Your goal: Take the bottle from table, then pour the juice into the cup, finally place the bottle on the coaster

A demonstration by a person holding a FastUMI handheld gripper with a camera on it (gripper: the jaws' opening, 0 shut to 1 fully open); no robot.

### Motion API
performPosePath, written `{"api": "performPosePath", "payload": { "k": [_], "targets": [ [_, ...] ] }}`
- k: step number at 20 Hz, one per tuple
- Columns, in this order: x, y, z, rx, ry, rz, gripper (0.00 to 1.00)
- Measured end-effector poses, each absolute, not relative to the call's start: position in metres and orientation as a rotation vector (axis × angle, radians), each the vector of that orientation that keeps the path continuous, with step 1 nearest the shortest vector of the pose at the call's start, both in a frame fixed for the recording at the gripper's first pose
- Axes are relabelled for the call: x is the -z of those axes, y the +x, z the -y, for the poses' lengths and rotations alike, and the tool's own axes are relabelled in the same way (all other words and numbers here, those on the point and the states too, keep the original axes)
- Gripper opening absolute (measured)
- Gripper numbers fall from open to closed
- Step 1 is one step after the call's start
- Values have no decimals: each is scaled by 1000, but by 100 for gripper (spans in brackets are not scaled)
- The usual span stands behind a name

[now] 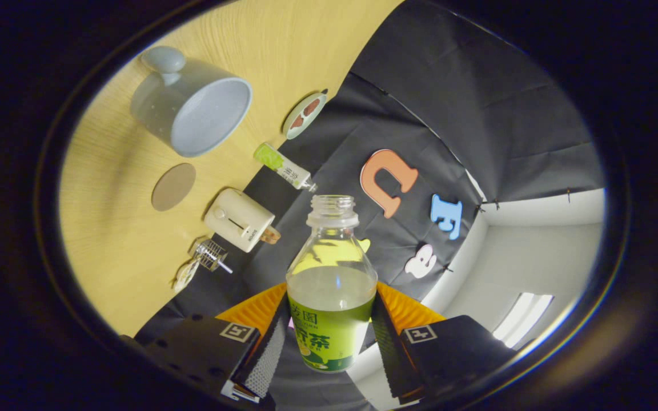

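Note:
My gripper [329,337] is shut on a clear plastic bottle [332,274] with a green label, held between both fingers. The bottle has no cap and is about half full of pale liquid. The whole view is rolled, so the wooden table [117,228] runs up the left side. On it stands a pale grey cup [195,108] with a handle, its open mouth facing me, well beyond and left of the bottle's mouth. A round brown coaster [173,186] lies flat on the table just below the cup.
Near the table's far edge stand a cream box-shaped appliance [239,220], a small green-labelled bottle [283,166], a round plate-like object [304,116] and a small metal-and-glass item [209,255]. Black cloth wall lies behind them, with a white wall and ceiling light at the right.

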State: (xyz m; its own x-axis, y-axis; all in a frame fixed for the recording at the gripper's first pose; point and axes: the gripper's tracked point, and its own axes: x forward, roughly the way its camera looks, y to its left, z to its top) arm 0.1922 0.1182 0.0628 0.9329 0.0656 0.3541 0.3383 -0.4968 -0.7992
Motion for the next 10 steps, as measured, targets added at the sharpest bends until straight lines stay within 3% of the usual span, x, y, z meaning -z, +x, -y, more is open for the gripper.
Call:
{"api": "performPosePath", "payload": {
  "k": [6,10],
  "targets": [
    [-58,205,-96,265,-1732,155,80],
    [-44,211,-95,102,-1329,49,80]
  ]
}}
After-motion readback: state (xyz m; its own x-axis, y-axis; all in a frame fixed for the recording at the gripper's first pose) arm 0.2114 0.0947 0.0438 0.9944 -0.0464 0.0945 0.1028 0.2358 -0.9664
